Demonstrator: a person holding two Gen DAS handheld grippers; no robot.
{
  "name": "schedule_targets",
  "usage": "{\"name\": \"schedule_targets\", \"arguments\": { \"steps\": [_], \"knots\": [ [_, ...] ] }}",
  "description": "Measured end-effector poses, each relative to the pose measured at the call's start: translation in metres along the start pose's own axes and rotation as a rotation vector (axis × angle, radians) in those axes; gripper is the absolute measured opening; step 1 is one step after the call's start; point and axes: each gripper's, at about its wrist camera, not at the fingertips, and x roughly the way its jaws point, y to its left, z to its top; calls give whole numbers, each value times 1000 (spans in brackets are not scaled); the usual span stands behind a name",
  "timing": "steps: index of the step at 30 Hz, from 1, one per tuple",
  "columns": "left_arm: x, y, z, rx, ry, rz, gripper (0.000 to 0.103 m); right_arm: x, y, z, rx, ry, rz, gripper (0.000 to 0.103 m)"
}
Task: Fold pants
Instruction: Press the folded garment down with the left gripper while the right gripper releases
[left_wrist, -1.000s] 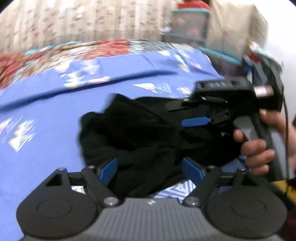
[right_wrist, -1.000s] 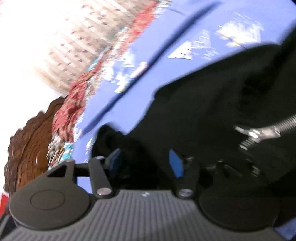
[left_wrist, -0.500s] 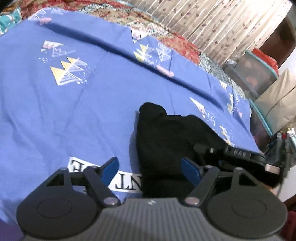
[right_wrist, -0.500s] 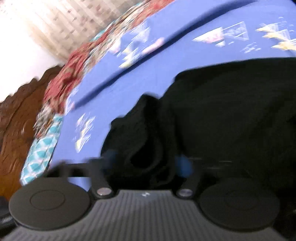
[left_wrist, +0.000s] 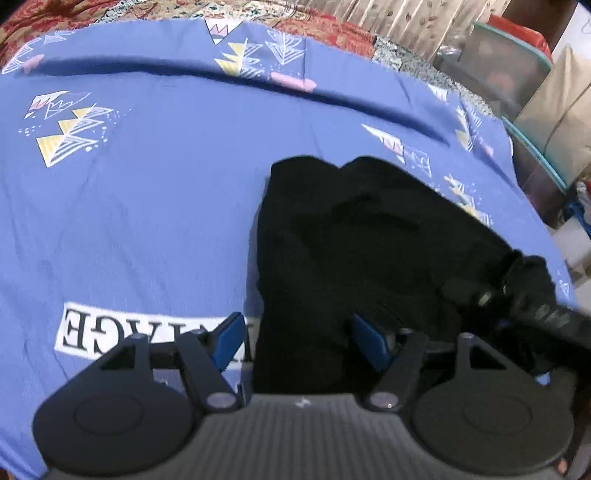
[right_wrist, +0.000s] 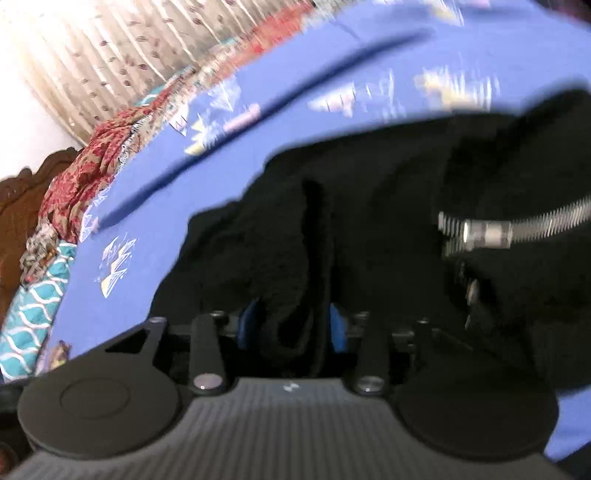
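The black pants (left_wrist: 369, 251) lie in a folded heap on the blue printed sheet (left_wrist: 147, 206). My left gripper (left_wrist: 299, 339) hovers over their near left edge. Its jaws are closing, one blue pad over the sheet and the other over the cloth, neither pressing. In the right wrist view a thick fold of the pants (right_wrist: 295, 280) sits between the pads of my right gripper (right_wrist: 294, 325), whose jaws are opening. A silver zip (right_wrist: 517, 225) runs across the cloth at the right. The right gripper's dark body (left_wrist: 543, 314) shows blurred at the pants' right end.
A red patterned bedcover (right_wrist: 74, 184) lies beyond the sheet, with a carved wooden headboard (right_wrist: 18, 206) at the left. Stacked storage boxes (left_wrist: 498, 66) stand past the bed's right edge. A curtain (right_wrist: 110, 48) hangs behind. Bare sheet stretches left of the pants.
The left gripper swung left and dipped, so the pants now sit right of centre and flatter. The hand on the right gripper left the left view. The right pads closed in, then spread.
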Motion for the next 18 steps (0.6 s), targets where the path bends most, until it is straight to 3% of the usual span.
{"name": "schedule_targets", "arguments": {
  "steps": [2, 3, 4, 5, 7, 10, 12, 13, 15, 18],
  "knots": [
    [0, 0, 0, -6, -3, 3, 65, 7, 0, 2, 9, 26, 43, 62],
    [1, 1, 0, -10, 1, 4, 65, 15, -1, 4, 8, 53, 39, 58],
    [1, 2, 1, -13, 5, 6, 65, 22, 1, 5, -3, 85, 28, 50],
    [2, 2, 1, -15, 8, 10, 65, 26, 2, 6, -16, 102, 23, 26],
    [0, 0, 3, -15, 7, 16, 65, 17, 5, 11, -21, 34, 43, 23],
    [-5, -8, 6, 1, -24, 12, 67, -4, 25, 12, -139, -123, 5, 23],
    [-1, -16, 7, 28, -26, 26, 68, -2, 26, 7, -218, -159, -48, 25],
    [3, -21, 7, 46, -16, 48, 68, 9, 23, 5, -225, -126, -82, 26],
    [19, -30, 3, 99, 27, 114, 70, 36, 9, 1, -187, 20, -143, 42],
    [27, -33, -4, 130, 29, 150, 75, 26, -11, 13, -51, 1, -77, 50]
  ]
}}
